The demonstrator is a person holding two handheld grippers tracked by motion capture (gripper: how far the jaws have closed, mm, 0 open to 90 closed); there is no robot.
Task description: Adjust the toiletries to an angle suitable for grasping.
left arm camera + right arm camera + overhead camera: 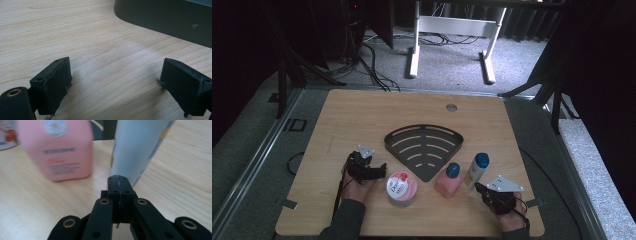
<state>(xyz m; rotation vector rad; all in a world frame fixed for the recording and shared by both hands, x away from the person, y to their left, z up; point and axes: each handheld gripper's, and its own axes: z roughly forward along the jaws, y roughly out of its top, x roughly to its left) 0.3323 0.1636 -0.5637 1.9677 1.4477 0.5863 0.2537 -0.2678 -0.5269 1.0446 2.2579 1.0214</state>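
Wooden table on grey carpet, dark curtains around, white desk legs at the back; high view: black fan-shaped slotted rack mid-table, round white-and-red tub in front of it, pink bottle with blue cap and white tube bottle with blue cap to the right, the two near each other; left gripper rests beside the tub, right gripper sits just at the white bottle's base.

Left gripper view: jaws spread wide over bare wood, nothing between them; rack edge ahead.

Right gripper view: jaws pressed together, empty, tips at the foot of the white bottle; contact unclear; pink bottle just left of it, blurred.

Judgement: approach step, right hand closing in on the white bottle, no grasp yet; next move calls for spreading the jaws, straddling the bottle, then clamping, likely to carry it to the rack; risk of knocking it into the pink one.
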